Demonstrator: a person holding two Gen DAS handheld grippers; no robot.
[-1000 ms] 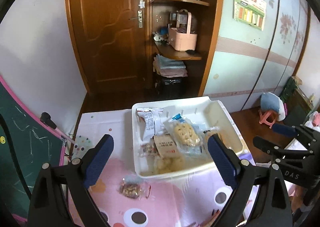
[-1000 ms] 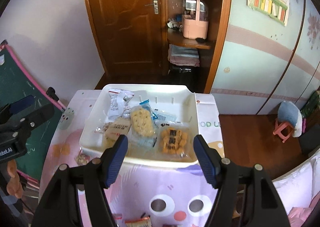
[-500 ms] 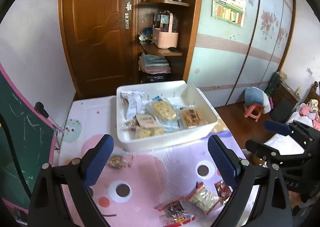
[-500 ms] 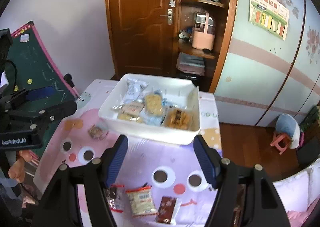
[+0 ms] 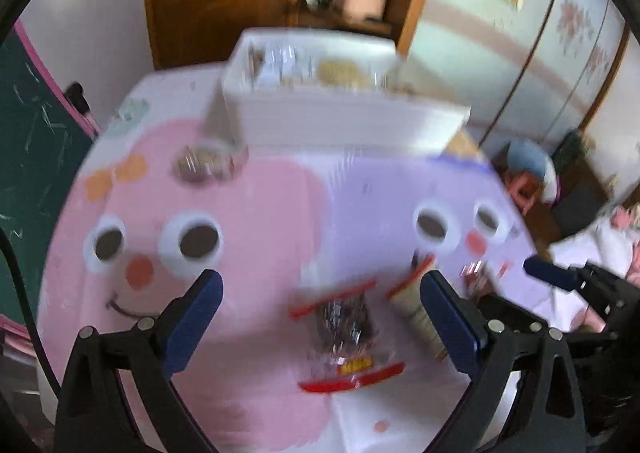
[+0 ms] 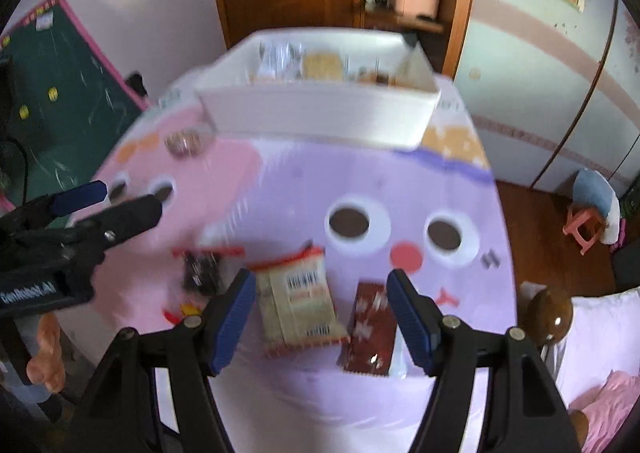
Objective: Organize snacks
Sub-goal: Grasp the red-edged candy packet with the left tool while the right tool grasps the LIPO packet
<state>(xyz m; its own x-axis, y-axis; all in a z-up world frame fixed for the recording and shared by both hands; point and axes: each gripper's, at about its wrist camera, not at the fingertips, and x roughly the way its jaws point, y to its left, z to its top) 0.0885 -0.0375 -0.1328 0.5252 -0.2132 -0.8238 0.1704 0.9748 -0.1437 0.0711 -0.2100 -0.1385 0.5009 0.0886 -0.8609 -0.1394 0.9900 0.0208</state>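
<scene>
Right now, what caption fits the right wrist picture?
Open right tongs above a cream snack packet and brown packet, white bin beyond.

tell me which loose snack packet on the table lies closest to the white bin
The small clear packet of brown snacks, alone near the white plastic bin's left corner; the dark packet, cream packet and brown packet lie at the near edge.

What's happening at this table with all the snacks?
A person is sorting snacks with a gripper in each hand. The white bin already holds several packets. The left gripper, its jaws just opened wider, hangs over a dark packet; the right gripper hangs open over a beige packet and a brown one. Nothing is held.
</scene>
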